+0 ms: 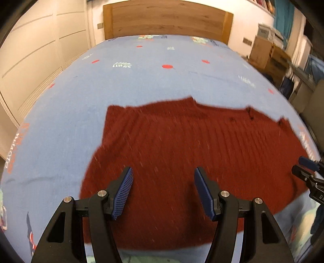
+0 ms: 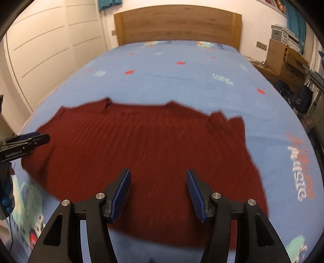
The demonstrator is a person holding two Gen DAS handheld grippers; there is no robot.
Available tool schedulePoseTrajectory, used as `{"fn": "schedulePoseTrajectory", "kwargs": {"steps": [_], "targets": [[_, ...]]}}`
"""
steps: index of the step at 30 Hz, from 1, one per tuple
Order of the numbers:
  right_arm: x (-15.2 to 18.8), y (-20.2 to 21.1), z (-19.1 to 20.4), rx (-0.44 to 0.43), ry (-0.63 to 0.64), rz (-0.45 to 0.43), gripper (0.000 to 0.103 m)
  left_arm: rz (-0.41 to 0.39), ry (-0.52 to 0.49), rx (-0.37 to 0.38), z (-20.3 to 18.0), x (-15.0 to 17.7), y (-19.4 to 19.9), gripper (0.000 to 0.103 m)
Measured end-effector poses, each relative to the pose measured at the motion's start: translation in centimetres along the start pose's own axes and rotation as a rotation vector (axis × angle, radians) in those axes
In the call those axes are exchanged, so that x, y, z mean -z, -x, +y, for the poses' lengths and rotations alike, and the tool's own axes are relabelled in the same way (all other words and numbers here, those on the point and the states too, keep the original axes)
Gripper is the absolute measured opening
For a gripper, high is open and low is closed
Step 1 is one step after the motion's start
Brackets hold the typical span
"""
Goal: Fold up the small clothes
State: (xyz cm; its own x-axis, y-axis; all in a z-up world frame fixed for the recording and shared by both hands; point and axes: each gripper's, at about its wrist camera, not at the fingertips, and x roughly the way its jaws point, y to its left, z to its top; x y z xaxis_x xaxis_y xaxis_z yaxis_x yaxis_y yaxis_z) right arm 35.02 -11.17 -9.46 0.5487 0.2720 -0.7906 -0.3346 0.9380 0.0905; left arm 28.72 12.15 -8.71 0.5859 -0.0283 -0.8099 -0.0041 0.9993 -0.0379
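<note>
Lying spread flat across the near half of the bed (image 1: 141,85), the dark red ribbed knit garment (image 1: 182,145) is showing its notched neckline edge toward the wooden headboard (image 1: 168,18) and its wider hem toward the cameras. The bed is wearing a blue sheet (image 2: 182,81) printed with red dots, pale leaf sprigs and cartoon lettering. In the left wrist view, the left tongs (image 1: 163,193) are hovering above the near left part of the garment with their blue ribbed pads (image 1: 123,194) standing roughly half open, and nothing is lying between them. In the right wrist view, the right tongs (image 2: 158,193) are hovering above the near right part of the garment, likewise about half open and gripping nothing. Each tool is appearing at the edge of the other's view: the right tongs at the right margin of the left view, over the garment's right edge, and the left tongs at the left margin of the right view, over its left edge. Whether either tool is touching the cloth cannot be told, since the fabric is blurring in both views. A white panelled wardrobe (image 1: 36,50) is standing to the left of the bed, and cardboard boxes (image 2: 283,58) are stacking to its right.
</note>
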Motion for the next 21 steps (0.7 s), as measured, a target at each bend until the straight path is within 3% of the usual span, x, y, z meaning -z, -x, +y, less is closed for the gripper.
{"fn": "schedulePoseTrajectory", "kwargs": {"steps": [6,11,21], "targets": [[2.1,-0.9,-1.3,0.026,-0.040,0.038,0.058,0.006,-0.061,-0.079,-2.2,2.2,-1.8,0.058],[1.6,0.0,-2.2,0.071,-0.049,0.035,0.058,-0.023,-0.035,-0.079,-2.0,2.3,-0.9,0.057],[2.4,-0.9,-2.9,0.066,-0.097,0.040,0.059,-0.035,-0.033,-0.094,-2.1,3.4,-1.6,0.060]]}}
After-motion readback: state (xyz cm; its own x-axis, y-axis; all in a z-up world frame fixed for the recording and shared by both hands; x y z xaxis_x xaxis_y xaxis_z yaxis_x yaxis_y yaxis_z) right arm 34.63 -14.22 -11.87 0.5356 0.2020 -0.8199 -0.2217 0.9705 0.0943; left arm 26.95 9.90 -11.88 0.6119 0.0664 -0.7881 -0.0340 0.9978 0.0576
